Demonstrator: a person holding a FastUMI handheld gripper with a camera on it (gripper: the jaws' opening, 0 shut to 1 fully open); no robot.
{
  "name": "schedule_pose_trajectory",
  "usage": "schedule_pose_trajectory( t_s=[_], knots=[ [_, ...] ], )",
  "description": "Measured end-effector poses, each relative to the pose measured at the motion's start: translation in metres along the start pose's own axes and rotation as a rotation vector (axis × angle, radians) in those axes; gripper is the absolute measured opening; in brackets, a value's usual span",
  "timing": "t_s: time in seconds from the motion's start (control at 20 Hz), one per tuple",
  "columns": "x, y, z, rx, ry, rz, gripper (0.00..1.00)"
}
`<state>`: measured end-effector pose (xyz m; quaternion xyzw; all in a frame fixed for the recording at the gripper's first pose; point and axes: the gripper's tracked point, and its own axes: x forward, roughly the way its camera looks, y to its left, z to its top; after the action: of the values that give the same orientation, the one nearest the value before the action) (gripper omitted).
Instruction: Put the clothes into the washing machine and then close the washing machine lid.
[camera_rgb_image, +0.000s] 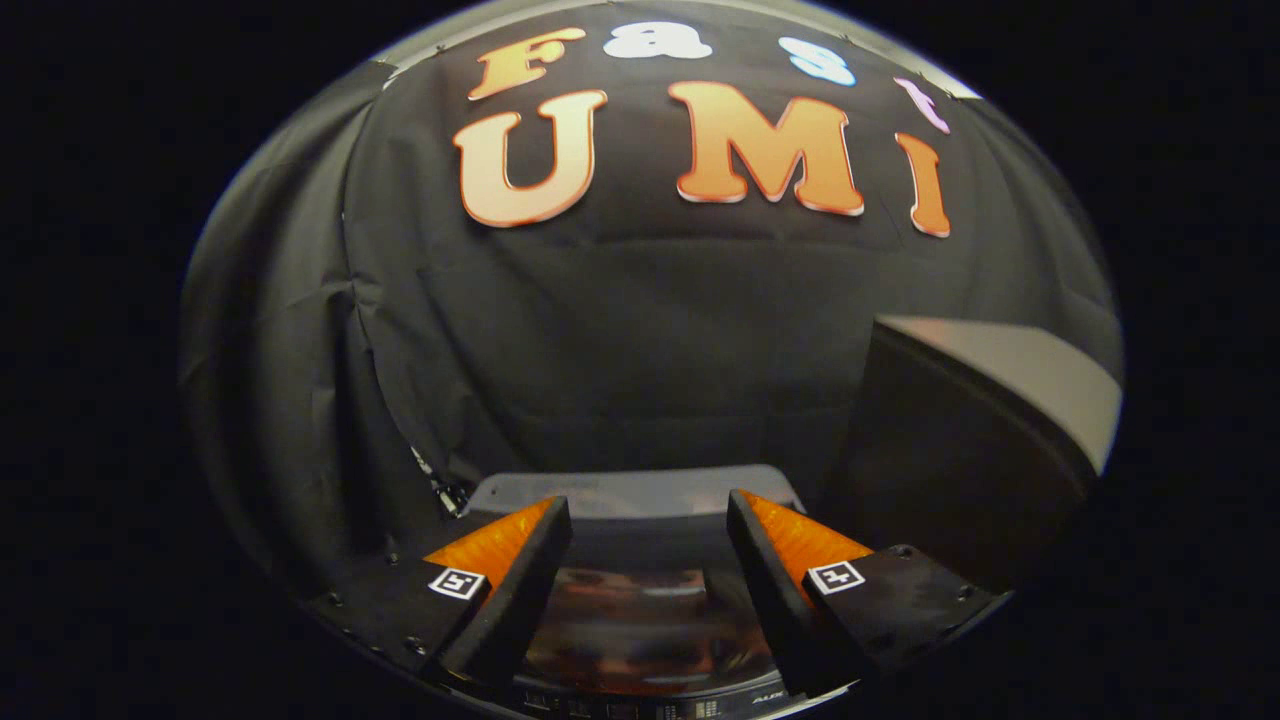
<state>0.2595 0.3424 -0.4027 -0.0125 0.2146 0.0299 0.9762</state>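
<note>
My gripper (648, 515) is open, with a wide gap and nothing between its fingers. Below and between the fingers lies the washing machine's top, a glossy dark lid panel (640, 620) that mirrors the room, with a grey rear edge (640, 492) just beyond the fingertips. A strip of controls (640, 708) runs along the machine's near edge under the fingers. I see no clothes in this view. Whether the lid lies fully flat I cannot tell.
A dark boxy object (950, 450) with a pale slanted top (1030, 385) stands to the right, beside the right finger. The black cloth wall (620, 340) hangs close behind the machine and wraps round the left side.
</note>
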Motion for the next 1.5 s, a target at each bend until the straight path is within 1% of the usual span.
schedule_pose_trajectory(
  t_s=[0.15,0.25,0.5,0.65,0.85,1.0,1.15,1.35,1.5],
  knots=[
    [0.002,-0.01,-0.023,0.046,0.043,-0.007,1.0],
    [0.001,-0.009,-0.025,0.042,0.057,-0.004,0.98],
    [-0.012,-0.006,-0.01,0.019,0.045,0.013,0.98],
    [-0.037,-0.005,0.019,0.012,0.005,0.028,0.98],
    [-0.096,-0.016,0.086,-0.006,-0.116,0.042,0.98],
    [-0.148,-0.038,0.119,0.003,-0.176,0.044,0.98],
    [-0.202,-0.074,0.151,0.016,-0.232,0.048,0.98],
    [-0.274,-0.131,0.183,-0.013,-0.298,0.058,0.98],
    [-0.33,-0.171,0.207,-0.005,-0.343,0.074,0.98]
  ],
)
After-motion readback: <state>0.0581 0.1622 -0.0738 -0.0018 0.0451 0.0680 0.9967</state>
